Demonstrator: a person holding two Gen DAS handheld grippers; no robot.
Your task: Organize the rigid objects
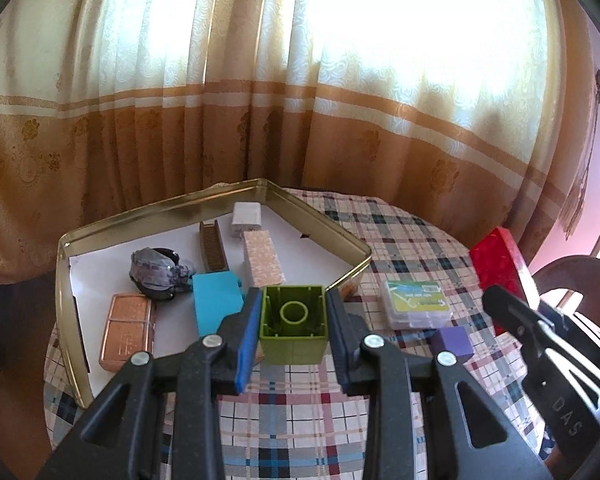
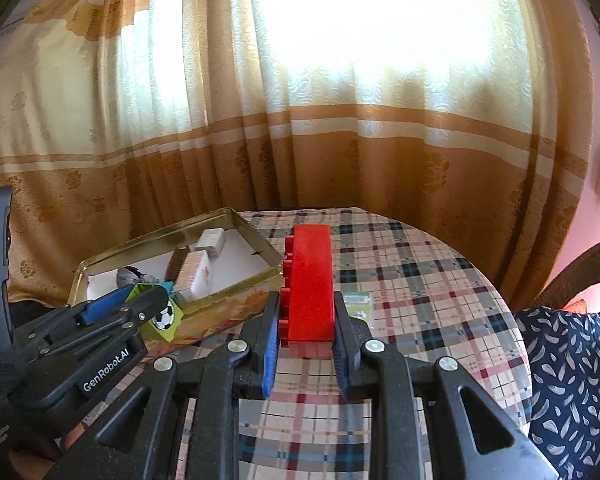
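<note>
Your left gripper [image 1: 292,320] is up off the table w/ both pads clamped on the green brick [image 1: 293,322], hollow underside facing the cam, right at the near corner of the gold tin [image 1: 216,196]. Your right gripper [image 2: 306,320] sits just beside it, pinching the long red brick [image 2: 310,284] on edge, studs to the left, above the plaid cloth [image 2: 420,280]. Inside the tin: white charger [image 1: 246,216], brown comb [image 1: 212,246], speckled block [image 1: 263,258], teal block [image 1: 217,306], copper bar [image 1: 128,326], foil-wrapped black thing [image 1: 158,272]. Outside on the cloth: purple cube [image 1: 452,342] and clear clip box [image 1: 416,304].
</note>
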